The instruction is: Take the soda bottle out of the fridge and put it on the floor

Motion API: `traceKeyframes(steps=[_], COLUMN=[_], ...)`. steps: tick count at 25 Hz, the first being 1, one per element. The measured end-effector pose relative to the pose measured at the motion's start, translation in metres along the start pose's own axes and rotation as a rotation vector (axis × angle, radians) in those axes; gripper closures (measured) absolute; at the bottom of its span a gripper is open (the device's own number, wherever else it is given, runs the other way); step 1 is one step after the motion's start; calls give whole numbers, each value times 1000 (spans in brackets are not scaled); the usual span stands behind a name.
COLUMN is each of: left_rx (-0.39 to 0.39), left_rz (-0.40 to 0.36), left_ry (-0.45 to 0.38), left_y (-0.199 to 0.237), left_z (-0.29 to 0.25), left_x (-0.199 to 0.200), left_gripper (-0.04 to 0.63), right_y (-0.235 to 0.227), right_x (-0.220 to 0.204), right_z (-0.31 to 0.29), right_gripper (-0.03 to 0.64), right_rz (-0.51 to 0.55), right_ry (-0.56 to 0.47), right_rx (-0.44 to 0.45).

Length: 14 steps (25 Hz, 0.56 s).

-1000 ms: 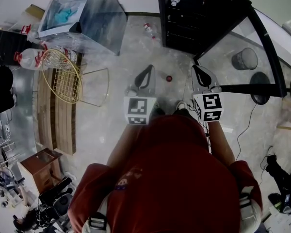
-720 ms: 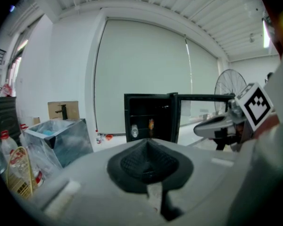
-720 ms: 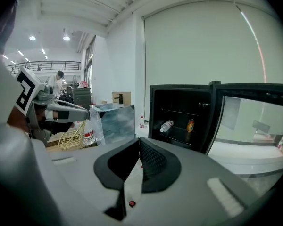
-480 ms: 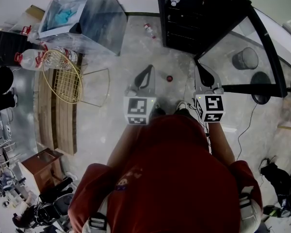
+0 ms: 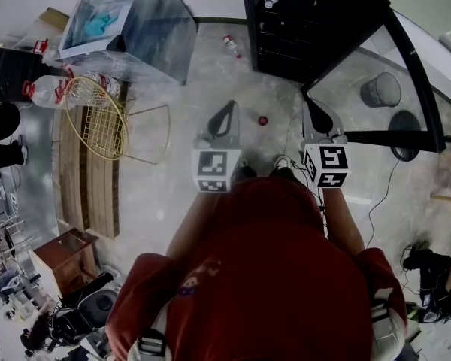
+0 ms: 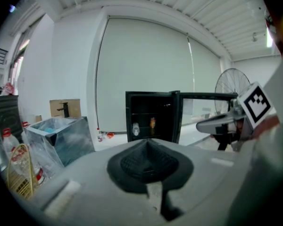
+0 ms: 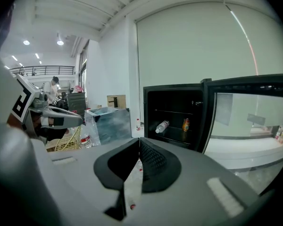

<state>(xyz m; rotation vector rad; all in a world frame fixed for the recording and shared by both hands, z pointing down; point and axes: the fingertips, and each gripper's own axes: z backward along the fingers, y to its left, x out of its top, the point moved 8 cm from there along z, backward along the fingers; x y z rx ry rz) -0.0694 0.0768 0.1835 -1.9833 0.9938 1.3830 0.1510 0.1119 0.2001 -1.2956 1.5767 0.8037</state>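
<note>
The left claw (image 5: 230, 106) and right claw (image 5: 309, 106) are both clenched on nothing. They are held side by side, aimed slightly down at the fridge (image 7: 172, 87). Its door (image 7: 254, 108) stands open, so the interior is reachable. The soda bottle (image 7: 162, 126) lies on its side towards the left edge of a fridge shelf, with a can (image 7: 185, 124) upright beside it. Judged stage: approach, with the grasp not yet begun. The destination is the floor (image 5: 173, 179).

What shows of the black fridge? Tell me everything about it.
The black fridge is a small dark cabinet standing on the pale floor. Its glass-paned door is swung wide open. Inside are dark shelves; a clear bottle lies on one of them, with an orange can upright beside it.
</note>
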Motion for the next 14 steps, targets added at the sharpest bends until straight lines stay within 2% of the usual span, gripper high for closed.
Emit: traceKeyframes(steps=[14], left_rx=[10], left_rz=[-18], left_ry=[4], left_y=[-7], left_z=[-2], left_x=[4], left_gripper=[595], right_y=[-8], right_x=[0], right_z=[1], right_gripper=[615], right_rz=[3], right_ry=[-8], right_rx=[10])
